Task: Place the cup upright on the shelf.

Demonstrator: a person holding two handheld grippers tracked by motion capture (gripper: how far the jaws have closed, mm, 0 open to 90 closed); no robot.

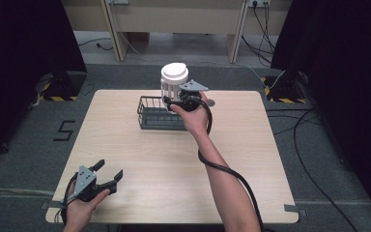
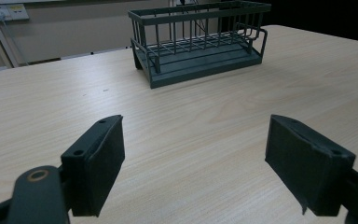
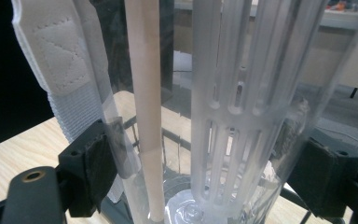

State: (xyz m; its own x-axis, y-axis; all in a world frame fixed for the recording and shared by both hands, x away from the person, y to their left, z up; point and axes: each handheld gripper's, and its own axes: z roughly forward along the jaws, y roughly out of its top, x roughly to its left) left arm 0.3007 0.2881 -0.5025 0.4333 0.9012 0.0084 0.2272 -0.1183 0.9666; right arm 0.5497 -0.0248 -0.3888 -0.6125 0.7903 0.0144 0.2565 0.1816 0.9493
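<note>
Clear plastic bottle with a white lid [image 1: 174, 82] hung above the dark wire basket [image 1: 155, 114], clamped by the right hand-held gripper [image 1: 174, 101] on an outstretched forearm. At the desk's [image 1: 174, 164] near-left corner, the left hand-held gripper [image 1: 108, 172] rested low, jaws apart.

Right gripper [image 1: 173, 100] clamps a white-lidded clear bottle [image 1: 174, 80] above the wire basket [image 1: 155, 114] at twelve o'clock; left gripper [image 1: 107, 175] rests open at seven.
</note>
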